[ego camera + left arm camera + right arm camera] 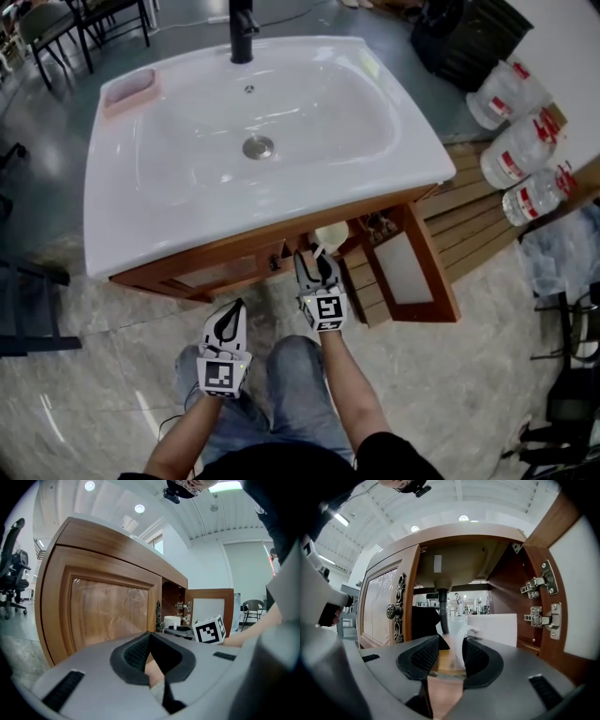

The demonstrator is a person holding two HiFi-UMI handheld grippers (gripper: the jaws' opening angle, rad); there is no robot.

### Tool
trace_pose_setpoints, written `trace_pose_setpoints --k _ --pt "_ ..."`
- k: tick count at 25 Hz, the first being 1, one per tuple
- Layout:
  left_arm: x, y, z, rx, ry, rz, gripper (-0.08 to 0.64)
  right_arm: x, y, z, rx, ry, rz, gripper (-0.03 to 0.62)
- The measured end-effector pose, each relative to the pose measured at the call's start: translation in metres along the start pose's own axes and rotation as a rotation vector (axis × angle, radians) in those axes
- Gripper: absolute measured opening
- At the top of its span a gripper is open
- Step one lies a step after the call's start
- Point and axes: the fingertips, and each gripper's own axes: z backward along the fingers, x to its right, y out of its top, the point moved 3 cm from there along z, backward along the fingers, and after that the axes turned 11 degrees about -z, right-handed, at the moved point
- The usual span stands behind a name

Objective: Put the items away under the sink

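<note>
My right claw (451,643) reaches level into the open vanity cabinet (506,588) under the sink (105,211). Its jaws stand partly open around the handle of a white mug (492,630), because the mug appears to rest on the cabinet floor. My left claw (150,637), closed and empty, hangs low by the closed left door (108,611).

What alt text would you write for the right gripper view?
A white mug sits in the open cabinet under the sink, its handle between the right gripper's parted jaws. A black drainpipe runs down behind it; the door at left is shut.
</note>
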Motion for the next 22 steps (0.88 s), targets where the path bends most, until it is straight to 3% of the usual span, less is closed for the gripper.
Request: trace_pose_setpoints --k 10,18,22 --pt "-0.009 0.004 0.009 -0.048 -0.003 -0.001 0.006 0.004 0.009 -0.023 -0.004 0.058 0.055 0.165" --pt "-0.006 -0.005 -0.005 -0.024 -0.004 0.007 0.006 0.006 0.016 0.018 0.053 -0.009 0.003 0.202" --pt "-0.008 0.02 0.007 -0.032 -0.013 0.027 0.006 -0.002 0.039 0.056 0.052 -0.021 -0.006 0.116"
